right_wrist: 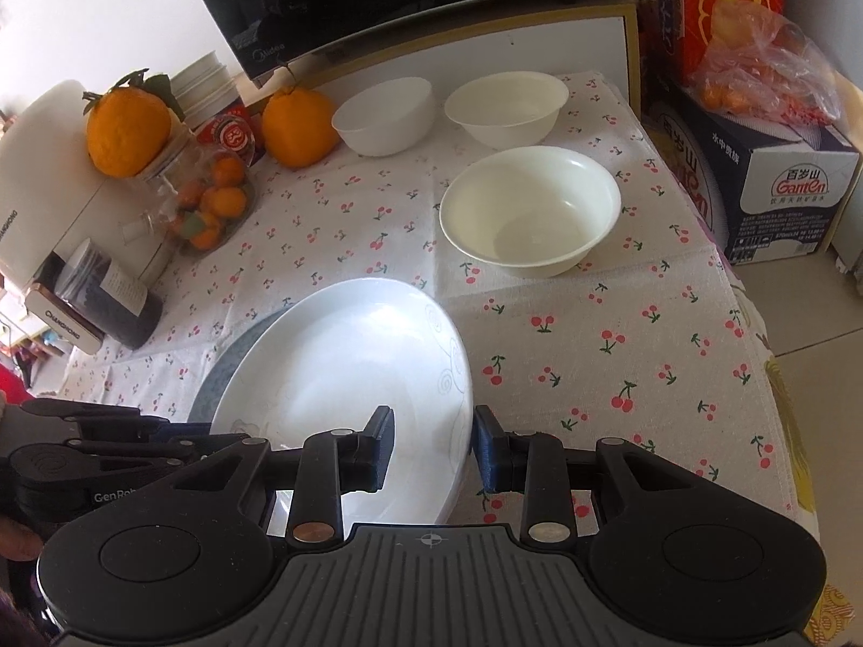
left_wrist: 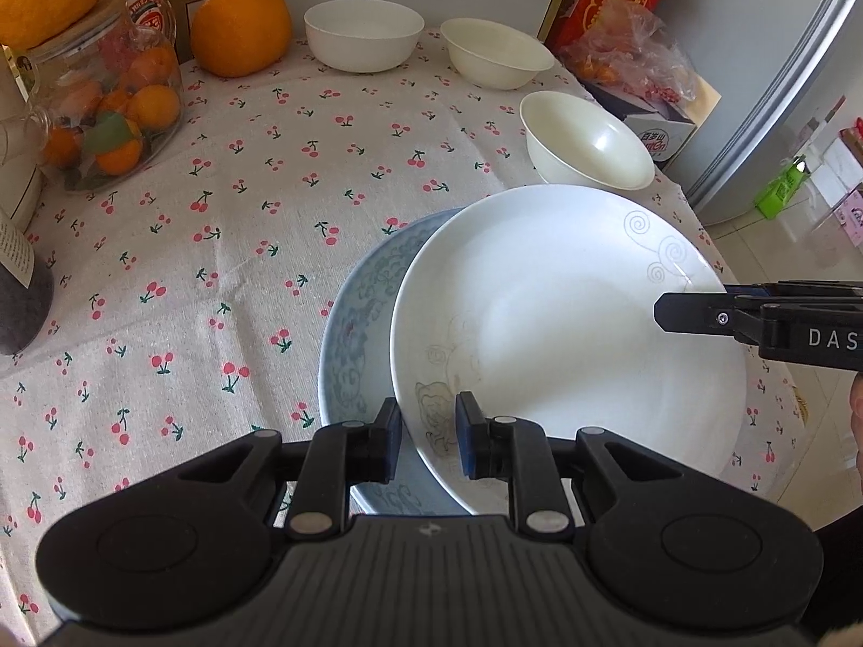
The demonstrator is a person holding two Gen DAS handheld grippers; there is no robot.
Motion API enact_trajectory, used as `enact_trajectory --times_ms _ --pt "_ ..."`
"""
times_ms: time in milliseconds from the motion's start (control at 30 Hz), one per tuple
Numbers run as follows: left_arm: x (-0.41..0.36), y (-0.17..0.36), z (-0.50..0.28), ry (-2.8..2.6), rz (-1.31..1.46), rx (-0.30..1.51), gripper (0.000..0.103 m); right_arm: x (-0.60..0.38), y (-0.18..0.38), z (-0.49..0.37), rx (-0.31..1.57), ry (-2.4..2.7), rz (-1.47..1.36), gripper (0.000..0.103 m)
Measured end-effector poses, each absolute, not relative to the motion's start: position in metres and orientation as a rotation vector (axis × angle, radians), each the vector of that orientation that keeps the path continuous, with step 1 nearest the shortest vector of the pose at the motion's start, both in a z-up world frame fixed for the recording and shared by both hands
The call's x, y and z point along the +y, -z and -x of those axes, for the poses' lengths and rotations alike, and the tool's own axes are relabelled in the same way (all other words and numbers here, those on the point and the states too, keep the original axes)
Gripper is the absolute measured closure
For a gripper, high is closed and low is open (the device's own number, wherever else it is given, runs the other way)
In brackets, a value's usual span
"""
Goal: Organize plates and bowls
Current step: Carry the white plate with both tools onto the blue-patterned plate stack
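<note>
White porcelain is being handled by both grippers: the white plate (left_wrist: pixel 566 334) is resting tilted on the blue plate (left_wrist: pixel 350 356), offset toward the right, near the front edge of the table (left_wrist: pixel 189 280). The left gripper (left_wrist: pixel 429 445) is straddling the white plate's near rim, pads narrowly set on either side of it and apparently clamping it. The right gripper (right_wrist: pixel 434 450) is bracketing the opposite rim, jaws slightly wider; whether its pads are pressing cannot be told. Three bowls (right_wrist: pixel 531 210) are standing apart behind the plates, not yet stacked. Risk assessment: glazed rims are offering little friction, so an uneven lift is likely to let the plate pivot out of one grip and strike the blue plate beneath. Sliding it sideways is also risking dragging the blue plate toward the table edge, or bunching the cloth (right_wrist: pixel 620 334).
</note>
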State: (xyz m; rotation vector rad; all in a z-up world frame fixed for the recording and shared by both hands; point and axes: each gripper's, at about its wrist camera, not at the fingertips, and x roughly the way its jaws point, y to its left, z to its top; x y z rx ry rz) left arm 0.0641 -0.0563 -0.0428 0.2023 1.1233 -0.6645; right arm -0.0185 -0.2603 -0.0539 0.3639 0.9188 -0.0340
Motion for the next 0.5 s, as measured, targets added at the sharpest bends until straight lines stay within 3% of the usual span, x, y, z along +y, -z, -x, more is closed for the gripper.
enact_trajectory --times_ms 500 --pt "-0.052 0.037 -0.058 0.634 -0.283 1.073 0.088 -0.225 0.059 0.007 0.955 0.049 -0.107 0.071"
